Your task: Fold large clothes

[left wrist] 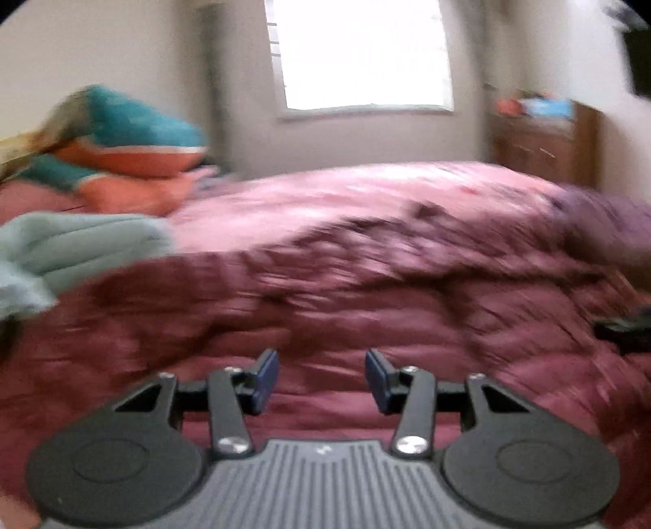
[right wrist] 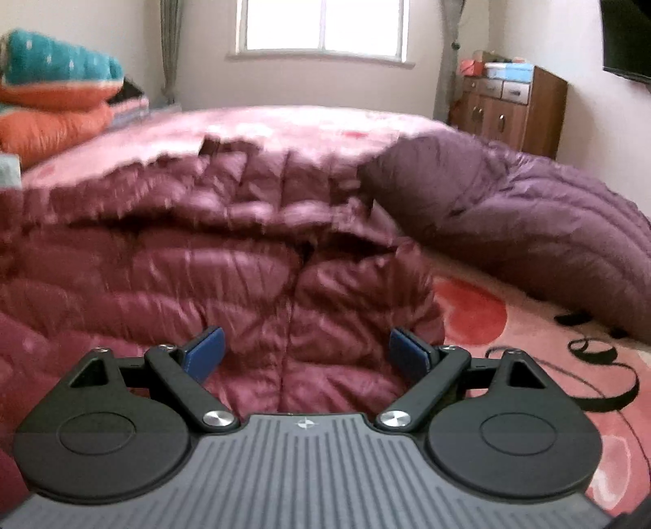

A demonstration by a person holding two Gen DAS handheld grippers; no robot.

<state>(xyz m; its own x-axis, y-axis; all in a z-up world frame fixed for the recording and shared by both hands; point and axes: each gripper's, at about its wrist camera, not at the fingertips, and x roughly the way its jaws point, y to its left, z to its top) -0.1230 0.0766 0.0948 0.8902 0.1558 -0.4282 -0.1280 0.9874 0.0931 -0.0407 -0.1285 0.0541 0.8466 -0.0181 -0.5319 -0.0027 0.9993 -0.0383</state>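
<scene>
Hovering low over the maroon puffer jacket (right wrist: 228, 260) spread across the pink bedspread (right wrist: 285, 122), the right gripper (right wrist: 306, 354) points level toward the window (right wrist: 325, 24) with its blue pads wide apart and nothing between them, the jacket's centre seam running straight out ahead. The left gripper (left wrist: 322, 380) is likewise level and spread with nothing held (its view is heavily motion-blurred), looking over the same jacket (left wrist: 325, 309). Only the left view shows a pale green garment (left wrist: 81, 240) at its left edge, while only the right shows a purple puffer coat (right wrist: 529, 219) heaped on the right and a black strap (right wrist: 602, 366) lying on the bedspread.
</scene>
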